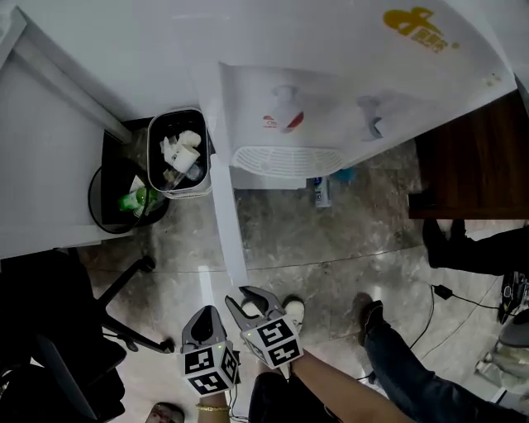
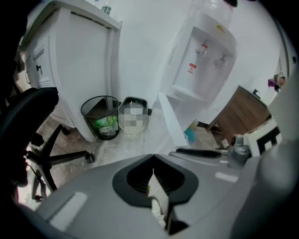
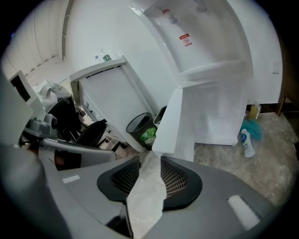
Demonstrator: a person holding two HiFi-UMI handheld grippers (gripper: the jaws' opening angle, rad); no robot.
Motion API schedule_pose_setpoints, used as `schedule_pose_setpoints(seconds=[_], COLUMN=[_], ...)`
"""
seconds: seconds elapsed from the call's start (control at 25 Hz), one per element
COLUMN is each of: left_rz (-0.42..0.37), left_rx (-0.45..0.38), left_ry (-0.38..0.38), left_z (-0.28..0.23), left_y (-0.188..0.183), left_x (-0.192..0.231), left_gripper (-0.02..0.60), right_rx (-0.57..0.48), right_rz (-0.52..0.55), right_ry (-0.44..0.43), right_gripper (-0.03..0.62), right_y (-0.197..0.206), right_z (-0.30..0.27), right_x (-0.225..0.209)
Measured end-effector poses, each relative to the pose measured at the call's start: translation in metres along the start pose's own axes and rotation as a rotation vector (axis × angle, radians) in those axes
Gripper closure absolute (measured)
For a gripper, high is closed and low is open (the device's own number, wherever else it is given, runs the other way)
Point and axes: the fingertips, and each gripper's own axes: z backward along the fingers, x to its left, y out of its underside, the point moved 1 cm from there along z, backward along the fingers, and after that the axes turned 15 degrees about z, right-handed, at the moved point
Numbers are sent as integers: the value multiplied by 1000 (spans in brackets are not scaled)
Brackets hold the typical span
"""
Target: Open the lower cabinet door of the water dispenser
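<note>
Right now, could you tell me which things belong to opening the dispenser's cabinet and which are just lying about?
Job: water dispenser, lower cabinet door (already swung open), left tool, right tool.
Lying about: mesh bin, full waste bin, bottle, office chair.

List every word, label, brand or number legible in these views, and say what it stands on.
Nothing can be read outright.
Yellow logo on the water dispenser: brand print, too blurred to read.
Red label beside the taps: too small to read.
Bottle on the floor: label print too small to read.
</note>
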Motion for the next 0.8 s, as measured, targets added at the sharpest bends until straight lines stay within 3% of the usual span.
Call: schedule_pose_setpoints(seconds=[0.16, 0.32, 0.48, 0.8], left_rz=[0, -14, -42, -94], left_rx=[-1, 4, 14, 44], left_ry=[16, 61, 118, 185], left_z=[4, 11, 23, 46], left_y=[-4, -15, -20, -14], left_x=[-7, -32, -74, -132], left_gripper=[575, 575, 575, 575], right_rx=[-47, -109, -108, -121], right_rz=[-89, -170, -165, -208], right_ry=[49, 174, 295, 386], right_gripper=[493, 591, 595, 595], right_y=[-9, -30, -45, -51], right_z=[25, 72, 124, 184], right_x=[-13, -40, -64, -84])
